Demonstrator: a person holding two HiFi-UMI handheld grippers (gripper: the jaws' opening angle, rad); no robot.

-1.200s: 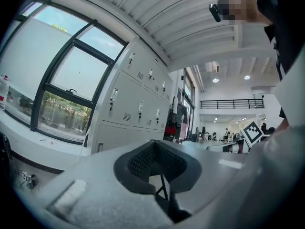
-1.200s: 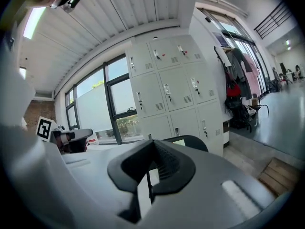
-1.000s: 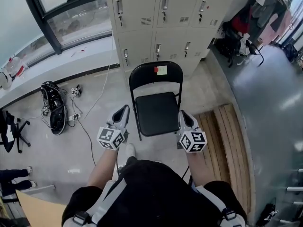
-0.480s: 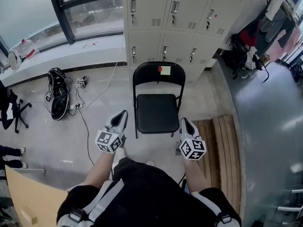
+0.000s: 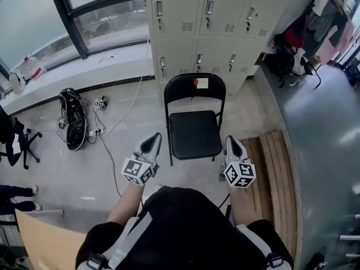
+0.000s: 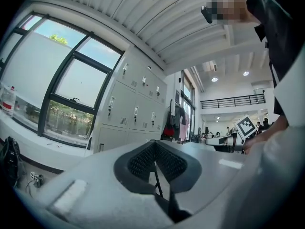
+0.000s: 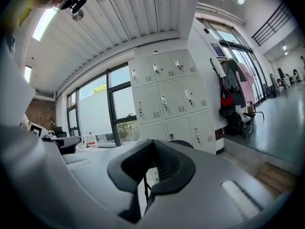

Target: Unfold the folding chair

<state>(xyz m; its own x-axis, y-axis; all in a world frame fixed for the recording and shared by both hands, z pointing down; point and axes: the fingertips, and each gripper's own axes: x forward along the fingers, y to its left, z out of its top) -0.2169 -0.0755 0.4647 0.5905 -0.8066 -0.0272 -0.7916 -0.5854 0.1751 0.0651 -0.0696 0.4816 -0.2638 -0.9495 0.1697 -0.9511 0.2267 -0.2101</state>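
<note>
The fingers (image 6: pixel 142 160) of my left gripper (image 5: pixel 152 144) are pressed together on nothing, and so are those of my right gripper (image 5: pixel 232 146). I see both near the front corners of the folding chair (image 5: pixel 195 134), not touching it. It stands open, its back toward the lockers (image 5: pixel 208 21).

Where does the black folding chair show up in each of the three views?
Head view: folding chair at centre, unfolded, seat down.
Left gripper view: only a thin dark strut, likely its leg, in the slit between the jaws.
Right gripper view: its backrest top peeks over the jaws.
Shared landmark: grey lockers behind it, in all three.
</note>
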